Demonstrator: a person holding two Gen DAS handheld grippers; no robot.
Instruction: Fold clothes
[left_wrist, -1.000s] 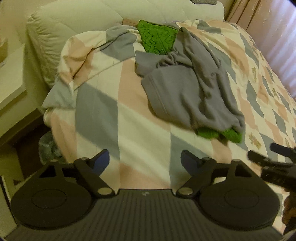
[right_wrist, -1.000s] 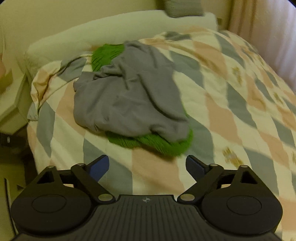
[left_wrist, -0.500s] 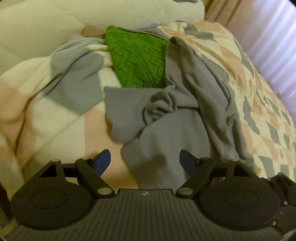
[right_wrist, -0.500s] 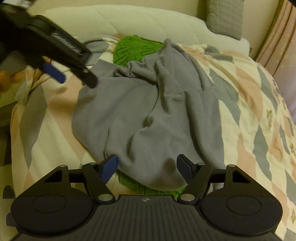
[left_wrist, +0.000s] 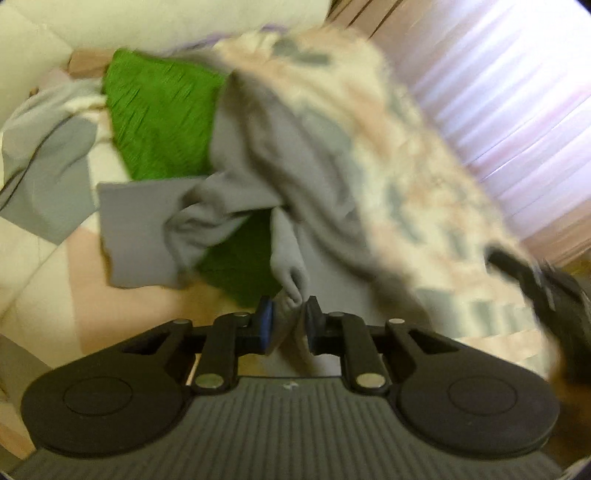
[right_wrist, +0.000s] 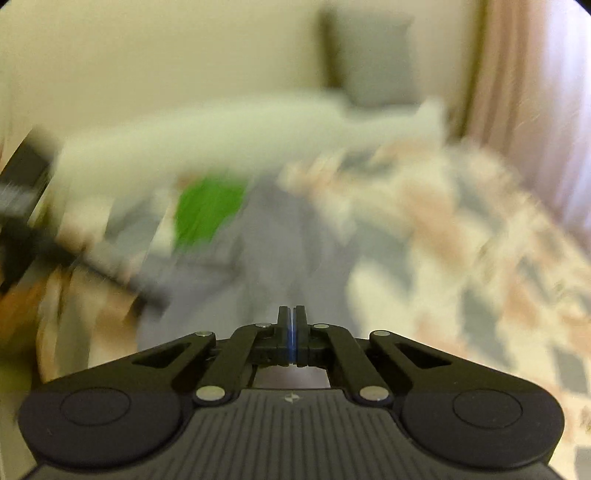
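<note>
A grey garment lies crumpled on the bed over a green knitted garment. My left gripper is shut on a bunched edge of the grey garment and holds it up off the quilt. In the blurred right wrist view my right gripper has its jaws pressed together at the near edge of the grey garment; whether cloth sits between them does not show. The green garment lies behind. The right gripper body shows at the left wrist view's right edge.
The bed has a patchwork quilt in pink, grey and cream. A cream headboard cushion and a grey pillow are at the back. Curtains hang on the right. The left gripper body crosses the right view's left side.
Both grippers have gone from open to shut. The left one has closed on the grey garment's edge and lifted it. Both views have swung and blurred with fast motion.
</note>
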